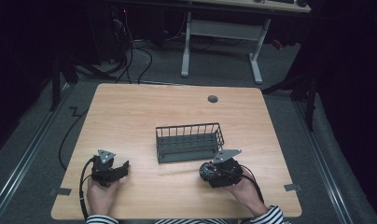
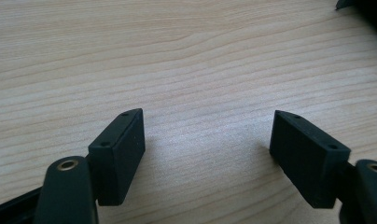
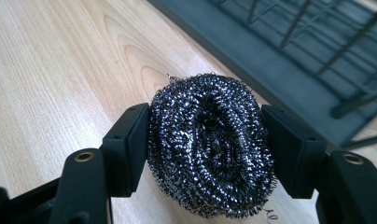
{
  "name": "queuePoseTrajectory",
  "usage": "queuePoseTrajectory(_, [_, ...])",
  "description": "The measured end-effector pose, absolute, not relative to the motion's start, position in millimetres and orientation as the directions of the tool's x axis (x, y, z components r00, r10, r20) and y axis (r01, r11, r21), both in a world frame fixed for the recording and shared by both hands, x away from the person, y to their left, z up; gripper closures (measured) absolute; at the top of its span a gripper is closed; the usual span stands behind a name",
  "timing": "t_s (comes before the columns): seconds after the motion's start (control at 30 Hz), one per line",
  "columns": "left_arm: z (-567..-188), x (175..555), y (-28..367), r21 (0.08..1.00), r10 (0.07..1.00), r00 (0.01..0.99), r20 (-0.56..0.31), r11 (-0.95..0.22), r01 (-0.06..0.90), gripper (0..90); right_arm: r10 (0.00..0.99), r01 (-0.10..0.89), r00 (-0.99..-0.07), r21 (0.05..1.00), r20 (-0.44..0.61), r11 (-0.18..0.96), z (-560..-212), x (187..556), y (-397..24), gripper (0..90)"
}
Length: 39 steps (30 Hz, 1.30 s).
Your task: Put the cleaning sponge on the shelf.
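1. Scourer (image 3: pixel 210 149) pinched between right gripper (image 3: pixel 207 144) jaws, just short of basket (image 1: pixel 190 143), on or barely above the table.
2. Left gripper (image 2: pixel 207 149) spread, empty, resting apart.
3. Carrying step, seemingly; next: lift over the near rim, release inside.

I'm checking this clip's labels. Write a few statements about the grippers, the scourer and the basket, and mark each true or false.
1. The right gripper is clamped on a steel scourer. True.
2. The left gripper holds a sponge. False: its jaws stand open over bare table.
3. The scourer lies inside the wire basket. False: it is outside, near the basket's front.
4. The basket has nothing in it. True.
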<state>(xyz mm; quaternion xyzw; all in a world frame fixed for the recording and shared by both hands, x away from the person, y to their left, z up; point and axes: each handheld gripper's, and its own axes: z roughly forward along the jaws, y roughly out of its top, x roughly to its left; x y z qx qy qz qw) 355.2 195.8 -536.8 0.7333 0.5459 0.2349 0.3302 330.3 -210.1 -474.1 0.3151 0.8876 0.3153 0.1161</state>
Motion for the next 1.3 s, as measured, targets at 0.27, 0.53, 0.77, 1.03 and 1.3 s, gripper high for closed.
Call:
queuePoseTrajectory(0.27, [-537, 355, 196, 0.741, 0.956, 0.294, -0.016, -0.186, 0.646, 27.0, 0.634, 0.481, -0.773, 0.667, 0.016, 0.569, -449, 329, -221, 36.1])
queuePoseTrajectory(0.53, [-537, 355, 196, 0.741, 0.956, 0.294, -0.014, -0.188, 0.645, 26.7, 0.652, 0.482, -0.757, 0.702, 0.034, 0.524, -422, 335, -235, 36.5])
queuePoseTrajectory(0.77, [-537, 355, 196, 0.74, 0.956, 0.295, -0.014, -0.188, 0.645, 26.7, 0.664, 0.479, -0.746, 0.725, 0.039, 0.496, -402, 344, -243, 36.5])
queuePoseTrajectory(1.03, [-537, 355, 196, 0.74, 0.956, 0.295, -0.014, -0.188, 0.645, 26.6, 0.68, 0.491, -0.731, 0.737, 0.058, 0.465, -390, 358, -245, 36.5])
queuePoseTrajectory(1.3, [-537, 355, 196, 0.741, 0.956, 0.295, -0.015, -0.188, 0.645, 26.6, 0.694, 0.503, -0.718, 0.734, 0.061, 0.456, -378, 380, -240, 36.5])
